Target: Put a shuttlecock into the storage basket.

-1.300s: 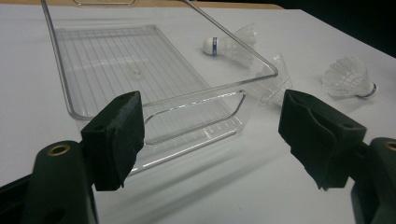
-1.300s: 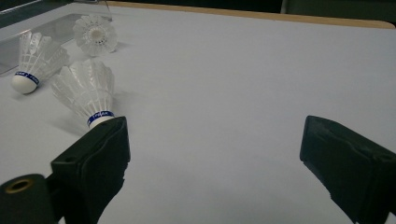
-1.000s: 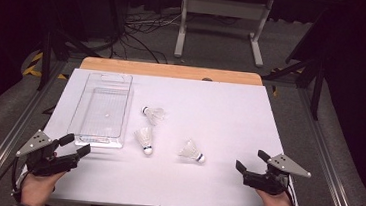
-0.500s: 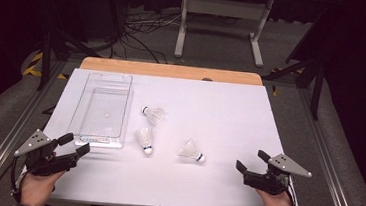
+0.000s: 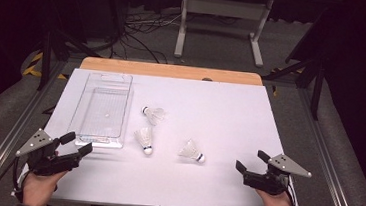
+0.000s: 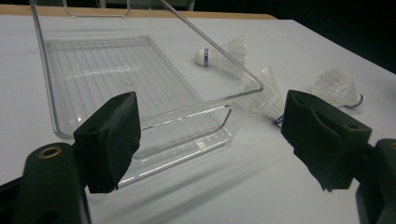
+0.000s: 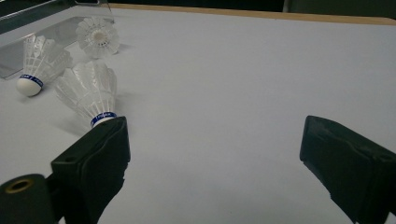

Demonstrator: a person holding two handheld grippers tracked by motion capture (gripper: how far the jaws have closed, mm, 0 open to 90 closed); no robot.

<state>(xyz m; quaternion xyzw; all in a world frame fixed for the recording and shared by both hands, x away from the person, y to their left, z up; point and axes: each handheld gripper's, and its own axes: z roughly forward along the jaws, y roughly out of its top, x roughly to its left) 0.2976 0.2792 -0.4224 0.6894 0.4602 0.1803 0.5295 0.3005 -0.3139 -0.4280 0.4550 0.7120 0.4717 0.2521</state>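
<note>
A: What has moved since the earlier frame?
B: Nothing visibly; both grippers rest at the near corners as before.

A: Largest item?
B: The white table (image 5: pixel 230 117), then the clear tray (image 5: pixel 102 108) at its left side, empty, lying flat.

A: The grippers?
B: Left gripper (image 5: pixel 73 146) just before the tray's near end, jaws spread, holding nothing. Right gripper (image 5: pixel 252 162) at the near right, jaws likewise spread and empty.

A: Smallest?
B: Three shuttlecocks (image 5: pixel 143 139) lying on the table between tray and right gripper, apart from each other.
</note>
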